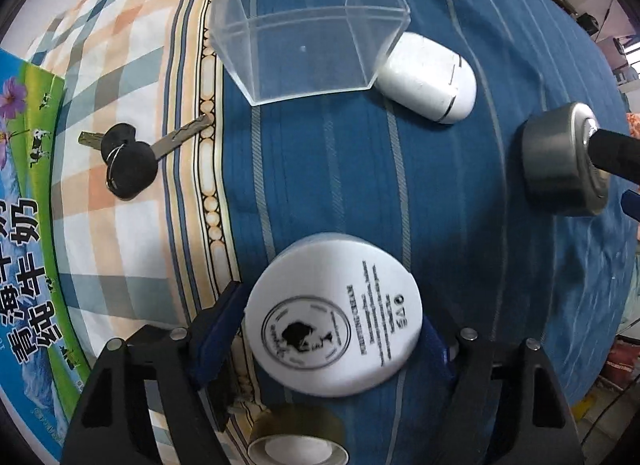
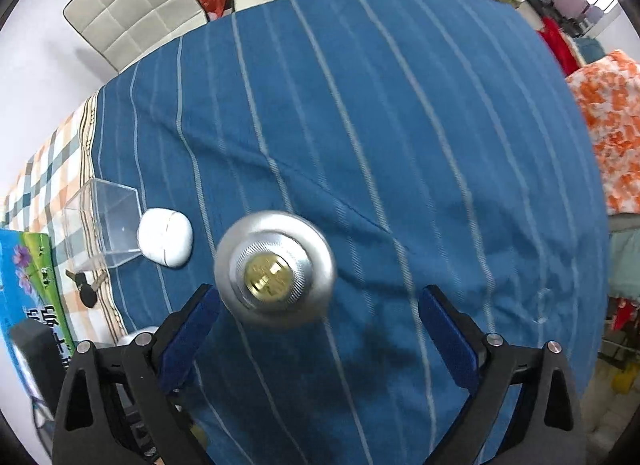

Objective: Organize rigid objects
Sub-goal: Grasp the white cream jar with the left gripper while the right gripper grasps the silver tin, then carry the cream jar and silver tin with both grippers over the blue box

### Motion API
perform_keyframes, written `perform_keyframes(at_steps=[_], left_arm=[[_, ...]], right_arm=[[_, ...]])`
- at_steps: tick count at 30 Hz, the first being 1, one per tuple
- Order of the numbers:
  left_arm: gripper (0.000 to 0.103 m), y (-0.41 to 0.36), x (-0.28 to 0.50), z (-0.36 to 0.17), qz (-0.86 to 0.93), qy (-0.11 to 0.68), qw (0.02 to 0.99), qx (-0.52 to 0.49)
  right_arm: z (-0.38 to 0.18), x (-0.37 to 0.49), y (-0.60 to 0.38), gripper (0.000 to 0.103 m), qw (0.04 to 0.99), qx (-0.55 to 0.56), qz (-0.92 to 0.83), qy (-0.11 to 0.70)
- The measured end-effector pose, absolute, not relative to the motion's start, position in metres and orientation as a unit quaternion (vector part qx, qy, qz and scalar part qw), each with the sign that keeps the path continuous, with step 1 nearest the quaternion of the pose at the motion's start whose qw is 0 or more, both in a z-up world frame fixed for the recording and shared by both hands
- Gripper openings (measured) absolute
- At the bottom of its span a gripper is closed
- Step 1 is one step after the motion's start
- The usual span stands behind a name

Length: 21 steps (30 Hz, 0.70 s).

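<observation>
left gripper straddles white disc; right gripper open beside metal knob

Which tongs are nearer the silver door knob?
Right. The right tongs are open with the silver door knob just ahead, by the left finger. The left tongs straddle the white round tin, with the knob well off to their right.

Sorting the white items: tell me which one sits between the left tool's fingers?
The round white tin with black print; the plain white oval case lies beside the clear box.
</observation>
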<state>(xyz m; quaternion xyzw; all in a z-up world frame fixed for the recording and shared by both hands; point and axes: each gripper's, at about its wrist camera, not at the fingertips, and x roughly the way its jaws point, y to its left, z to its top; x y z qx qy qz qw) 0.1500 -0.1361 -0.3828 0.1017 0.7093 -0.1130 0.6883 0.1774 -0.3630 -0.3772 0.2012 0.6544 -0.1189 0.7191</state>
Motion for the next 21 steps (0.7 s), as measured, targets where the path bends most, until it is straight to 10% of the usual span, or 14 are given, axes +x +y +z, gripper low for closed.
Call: perform_keyframes(at_steps=[10,21], left_arm=[[0.068,-0.137,0.156,-0.397,-0.106,0.693,0.702,0.129],[0.084,-0.127,0.138,-0.416,-0.086,0.694,0.706,0.11]], right_arm=[[-0.406,0.21,-0.353,0.1,0.688,0.211,-0.088,0.689],[-0.438,0.225,-0.341,0.086,0.661,0.209,-0.091,0.715]])
